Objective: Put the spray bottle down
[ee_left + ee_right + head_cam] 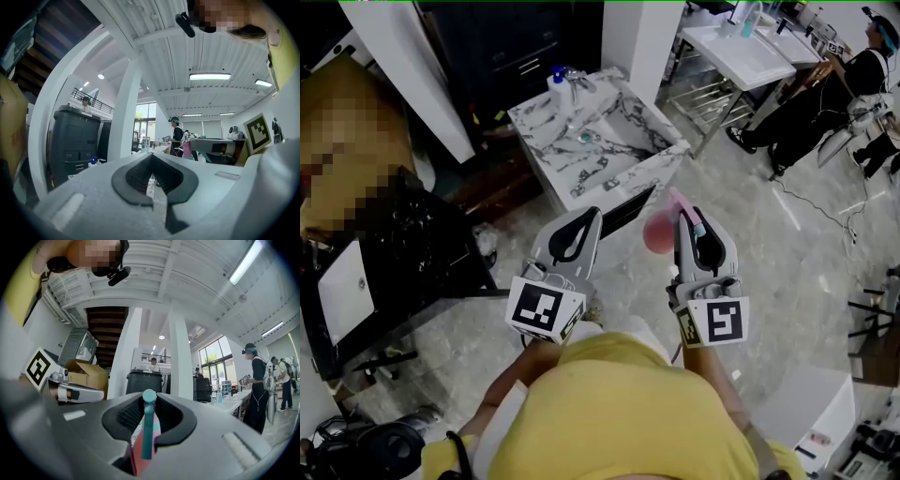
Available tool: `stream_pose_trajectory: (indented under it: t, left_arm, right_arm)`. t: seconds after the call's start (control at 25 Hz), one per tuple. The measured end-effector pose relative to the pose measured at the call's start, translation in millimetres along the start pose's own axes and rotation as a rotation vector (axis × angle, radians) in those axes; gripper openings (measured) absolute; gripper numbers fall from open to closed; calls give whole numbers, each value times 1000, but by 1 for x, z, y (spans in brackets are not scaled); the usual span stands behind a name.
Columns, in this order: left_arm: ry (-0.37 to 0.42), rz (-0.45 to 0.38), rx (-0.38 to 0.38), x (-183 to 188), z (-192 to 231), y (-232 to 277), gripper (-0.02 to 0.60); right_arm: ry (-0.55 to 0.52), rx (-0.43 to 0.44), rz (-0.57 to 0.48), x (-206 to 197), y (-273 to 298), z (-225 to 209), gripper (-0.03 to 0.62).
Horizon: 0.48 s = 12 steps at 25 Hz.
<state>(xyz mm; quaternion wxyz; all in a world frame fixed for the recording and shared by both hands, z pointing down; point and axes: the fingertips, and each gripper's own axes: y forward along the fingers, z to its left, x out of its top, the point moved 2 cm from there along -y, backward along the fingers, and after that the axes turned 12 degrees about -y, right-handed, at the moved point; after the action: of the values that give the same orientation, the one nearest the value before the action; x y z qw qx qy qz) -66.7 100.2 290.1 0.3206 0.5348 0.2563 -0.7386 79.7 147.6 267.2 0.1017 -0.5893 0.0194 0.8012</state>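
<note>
In the head view my right gripper [682, 214] is shut on a pink spray bottle [658, 232] with a teal trigger, held level above the floor. The right gripper view shows the bottle's teal trigger and pink body [147, 437] clamped upright between the jaws of that gripper [149, 398]. My left gripper [592, 216] hangs beside it on the left, its jaws shut with nothing in them; its tips [151, 155] meet in the left gripper view. Ahead of both grippers stands a marble sink vanity [649, 167].
A blue-capped bottle [556, 81] and a tap stand on the vanity's back edge. A black cabinet [516, 47] is behind it and a black cart [412, 253] to the left. A person [834, 89] and a white table [741, 52] are at the far right.
</note>
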Motion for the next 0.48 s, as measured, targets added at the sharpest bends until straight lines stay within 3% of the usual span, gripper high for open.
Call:
stream_pose_trajectory:
  t: [0.48]
  left_arm:
    - [-19,8,3,0,27,50,0]
  right_arm:
    - [14,-6,-25,-13,57,-36,64]
